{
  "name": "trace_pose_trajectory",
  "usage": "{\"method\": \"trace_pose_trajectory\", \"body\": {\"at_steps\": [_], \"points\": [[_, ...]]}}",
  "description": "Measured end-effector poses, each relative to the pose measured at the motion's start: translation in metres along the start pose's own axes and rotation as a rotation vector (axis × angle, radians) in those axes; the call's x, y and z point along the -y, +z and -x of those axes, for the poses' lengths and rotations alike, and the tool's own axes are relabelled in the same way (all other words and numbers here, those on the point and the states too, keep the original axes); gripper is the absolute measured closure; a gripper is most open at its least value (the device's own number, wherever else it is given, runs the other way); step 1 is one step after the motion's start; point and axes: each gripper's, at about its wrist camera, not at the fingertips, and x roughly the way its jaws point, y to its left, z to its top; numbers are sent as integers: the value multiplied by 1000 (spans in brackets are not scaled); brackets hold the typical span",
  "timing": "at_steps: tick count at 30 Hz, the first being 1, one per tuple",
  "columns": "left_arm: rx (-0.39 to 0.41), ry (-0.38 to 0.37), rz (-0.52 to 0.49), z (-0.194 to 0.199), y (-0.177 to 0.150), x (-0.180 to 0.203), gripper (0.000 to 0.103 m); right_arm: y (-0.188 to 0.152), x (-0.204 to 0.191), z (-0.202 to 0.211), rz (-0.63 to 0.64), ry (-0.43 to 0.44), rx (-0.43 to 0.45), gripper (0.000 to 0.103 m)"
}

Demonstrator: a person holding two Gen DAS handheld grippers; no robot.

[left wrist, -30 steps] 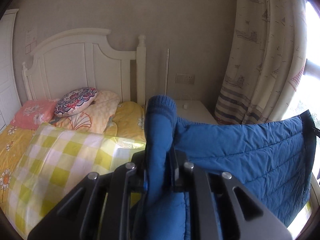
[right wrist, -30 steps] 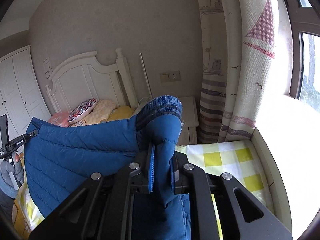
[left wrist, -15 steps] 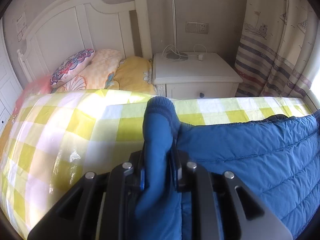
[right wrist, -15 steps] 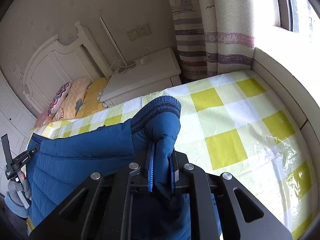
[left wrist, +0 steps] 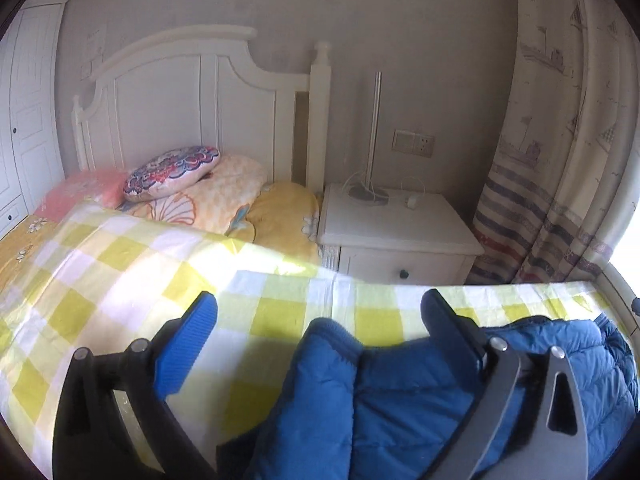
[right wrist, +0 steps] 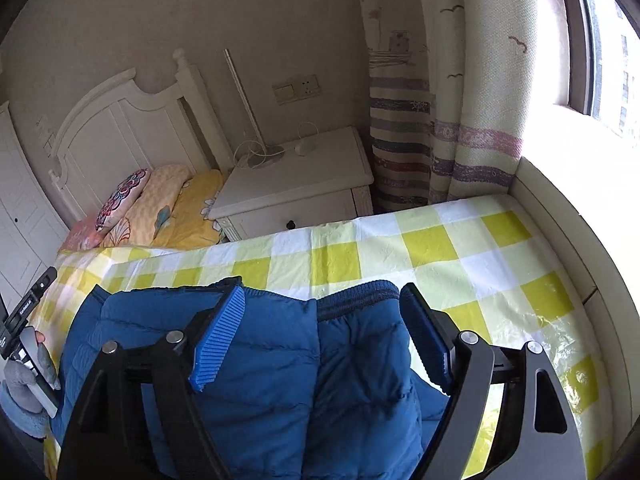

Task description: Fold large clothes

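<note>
- Left tool (left wrist: 320, 320): released, jaws wide, blue jacket (left wrist: 420, 400) lying between them.
- Right tool (right wrist: 322, 320): released likewise; jacket apparently resting on the checked cover (right wrist: 460, 248).

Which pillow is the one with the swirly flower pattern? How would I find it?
Start at the tall white headboard at the top of the bed. Several pillows are piled below it; the swirly pillow lies on top, leaning on the pale orange pillow. It alone has a dark blue, red and white flower swirl; the rest are plain pink, orange or yellow.
</note>
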Motion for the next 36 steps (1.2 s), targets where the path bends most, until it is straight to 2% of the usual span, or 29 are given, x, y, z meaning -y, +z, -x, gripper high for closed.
{"method": "trace_pose_trajectory", "body": {"at_steps": [1,2,3,5,6,8,12,13,16,19,21,23,25,27,29,30,36], "points": [[33,-7,22,8,6,9,2,3,-20,-1,46,6,1,23],[28,-8,34,9,13,21,2,5,-40,-4,91,15,-1,22],[-14,-3,32,5,17,35,2,6,-60,-9,134,23,-8,22],[-185,13,-6,-19,17,65,2,3,-95,-26,197,29,-45,21],[-262,-13,-32,-31,15,77,2,1,-108,-36,216,24,-67,21],[-328,-36,-93,-49,4,101,2,-5,-127,-55,246,5,-111,21],[-376,-28,-274,-68,-19,136,4,-18,-137,-84,309,-40,-183,22],[-380,0,-322,-72,-24,141,4,-20,-134,-90,298,-37,-202,22],[-410,15,-377,-88,-40,144,2,-23,-122,-99,267,-45,-227,21],[-432,-15,-365,-98,-45,127,2,-22,-111,-101,306,-97,-233,19],[-407,-17,-371,-96,-43,112,2,-19,-89,-98,285,-114,-224,15],[-383,-12,-348,-96,-38,90,2,-14,-55,-96,185,-91,-221,15],[-380,28,-291,-100,-37,63,2,-14,-23,-96,68,-70,-211,15],[-421,22,-172,-109,-39,34,2,-18,-3,-98,-35,-11,-202,15],[-468,-11,-61,-119,-43,13,2,-20,0,-99,-54,1,-190,15],[-483,-21,-37,-122,-45,9,2,-21,-2,-101,-46,-5,-189,15],[-547,-63,9,-139,-54,4,2,-20,0,-112,-66,19,-224,14]]}}
